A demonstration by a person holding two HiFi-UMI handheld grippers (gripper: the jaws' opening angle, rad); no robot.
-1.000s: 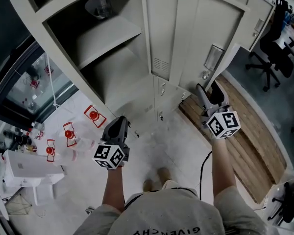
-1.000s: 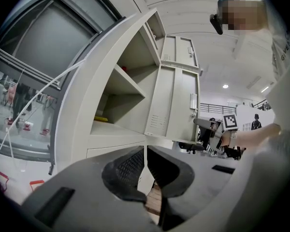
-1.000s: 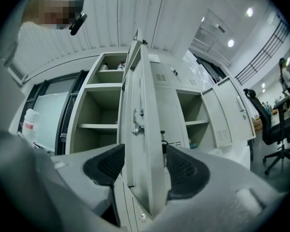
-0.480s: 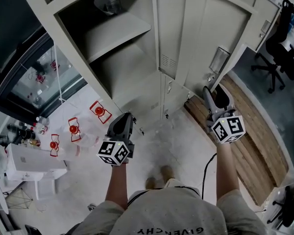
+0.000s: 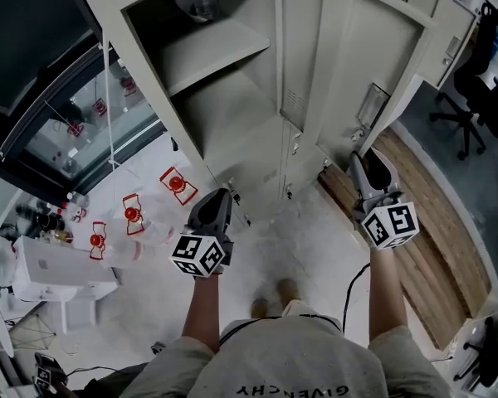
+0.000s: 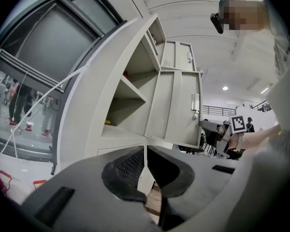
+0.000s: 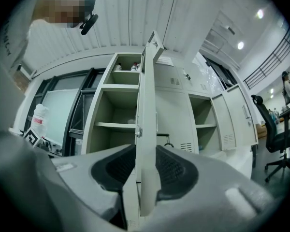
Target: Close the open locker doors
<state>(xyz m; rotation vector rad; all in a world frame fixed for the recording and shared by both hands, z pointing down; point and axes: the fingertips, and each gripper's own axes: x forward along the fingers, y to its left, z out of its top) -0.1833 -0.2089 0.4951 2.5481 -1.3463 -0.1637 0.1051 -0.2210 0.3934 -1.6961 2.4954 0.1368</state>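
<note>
Head view, locker door (image 5: 373, 52): swung out from the pale grey locker bank, its free edge towards the near right.
Head view, open locker (image 5: 232, 110): just left of that door, with a shelf (image 5: 220, 52) across it.
Head view, right gripper (image 5: 361, 156): held about level, its tip at the door's free edge.
Head view, left gripper (image 5: 222, 196): in front of the open locker, touching nothing, well apart from the right gripper.
Head view, office chair (image 5: 473, 98): far right, beyond a wooden strip (image 5: 423, 230) of floor.
Left gripper view, left gripper (image 6: 145, 152): jaws drawn together to a thin slit, nothing between them.
Left gripper view, locker door (image 6: 179, 105): stands open to the right of the open locker (image 6: 128, 98). The right gripper's marker cube (image 6: 238, 123) shows past the door's right edge.
Right gripper view, right gripper (image 7: 146, 161): jaws have just been closing and are now narrow, both pads against the door's edge.
Right gripper view, locker door (image 7: 146, 105): seen edge-on, upright between the jaws.
Right gripper view, second open door (image 7: 241, 112): farther right, beside another open compartment, with the office chair (image 7: 280, 139) right of it.
</note>
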